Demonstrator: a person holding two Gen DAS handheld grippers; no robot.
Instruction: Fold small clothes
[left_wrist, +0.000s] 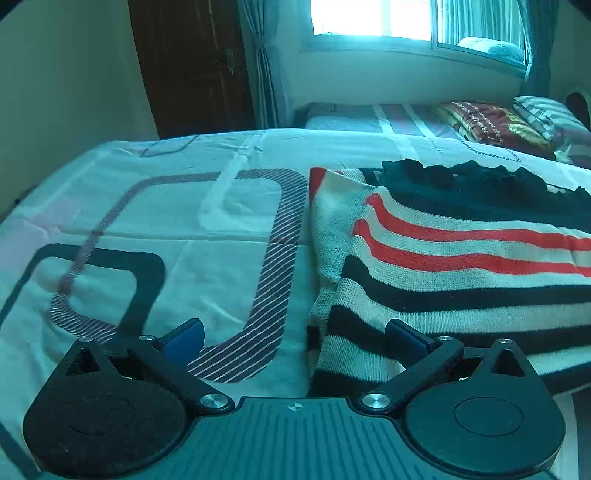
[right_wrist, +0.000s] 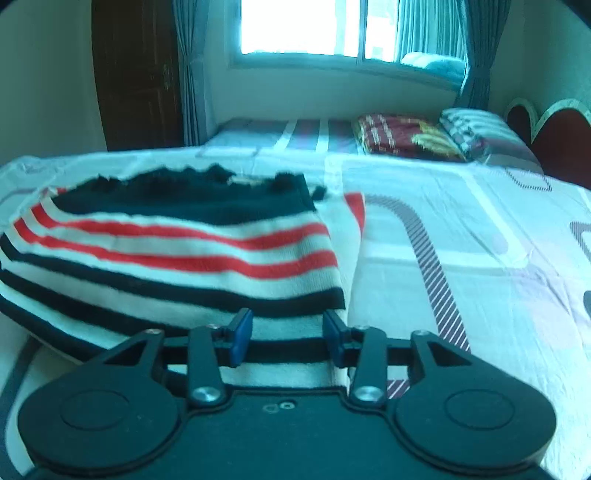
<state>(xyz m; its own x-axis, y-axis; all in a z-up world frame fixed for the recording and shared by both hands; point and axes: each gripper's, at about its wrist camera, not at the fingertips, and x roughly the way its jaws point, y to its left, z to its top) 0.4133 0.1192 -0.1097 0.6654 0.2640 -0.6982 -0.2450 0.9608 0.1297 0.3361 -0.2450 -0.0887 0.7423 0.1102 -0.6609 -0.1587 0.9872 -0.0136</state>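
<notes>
A small knit garment (left_wrist: 461, 258), cream with red and black stripes and a dark frilled top edge, lies folded on the patterned bedsheet (left_wrist: 207, 229). My left gripper (left_wrist: 295, 336) stands wide open at the garment's near left corner. Its right pad (left_wrist: 404, 334) is over the striped knit and its left pad is over bare sheet. In the right wrist view the same garment (right_wrist: 177, 254) fills the left half. My right gripper (right_wrist: 287, 338) hangs over its near right edge with the jaws apart. The striped hem lies flat below the gap, and neither pad presses on it.
A second bed (right_wrist: 295, 134) with a dark red cushion (right_wrist: 399, 138) and a striped pillow (right_wrist: 476, 129) lies beyond. A brown door (left_wrist: 192, 62), curtains and a bright window (right_wrist: 299, 26) stand at the back. A headboard (right_wrist: 554, 136) is at the right.
</notes>
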